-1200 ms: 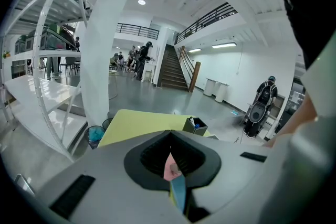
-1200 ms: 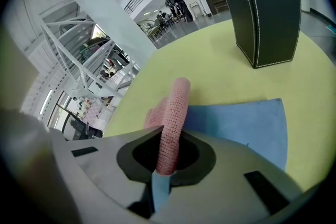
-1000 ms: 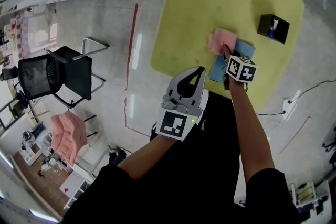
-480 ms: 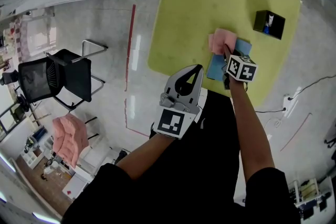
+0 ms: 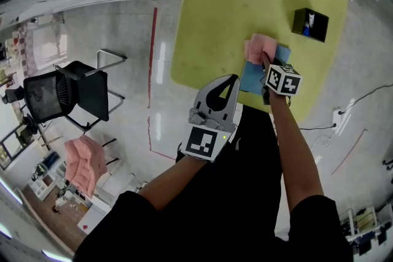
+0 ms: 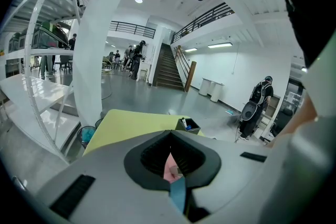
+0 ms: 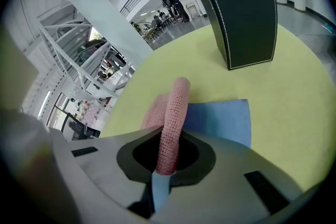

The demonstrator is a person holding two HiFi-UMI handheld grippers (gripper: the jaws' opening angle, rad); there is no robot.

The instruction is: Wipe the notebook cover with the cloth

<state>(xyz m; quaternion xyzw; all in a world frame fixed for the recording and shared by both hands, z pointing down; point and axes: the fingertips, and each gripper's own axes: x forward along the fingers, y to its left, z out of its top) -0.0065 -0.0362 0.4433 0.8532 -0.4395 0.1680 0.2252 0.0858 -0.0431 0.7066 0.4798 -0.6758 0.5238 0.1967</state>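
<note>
Head view is showing the blue notebook (image 5: 250,77) lying flat near the bench's near edge, just in front of the person. The pink cloth (image 5: 259,47) is resting on the notebook's far part and spilling past it onto the bare yellow bench (image 5: 233,3). The right gripper (image 5: 266,64) is reaching over the notebook from the near side, with its marker cube sitting above the notebook's near corner.

Right gripper view is showing that gripper (image 7: 164,168) pinching a fold of the cloth (image 7: 170,118) between its jaws, the fold standing up in a ridge that is running away from the camera. The notebook (image 7: 220,120) is showing as a blue sheet to the right of the cloth, flat on the bench (image 7: 294,97). A black box (image 7: 245,23) with pale stitching is standing upright farther back, well apart from the notebook; in the head view the same box (image 5: 310,24) is sitting near the bench's far right corner.

The left gripper (image 5: 232,84) is hovering off the bench over the floor, beside the notebook's near left corner. Left gripper view is showing its jaws (image 6: 176,186) drawn together and holding nothing, with the bench (image 6: 131,123) lying beyond them.

A black office chair (image 5: 64,89) is standing on the glossy floor well to the left.
</note>
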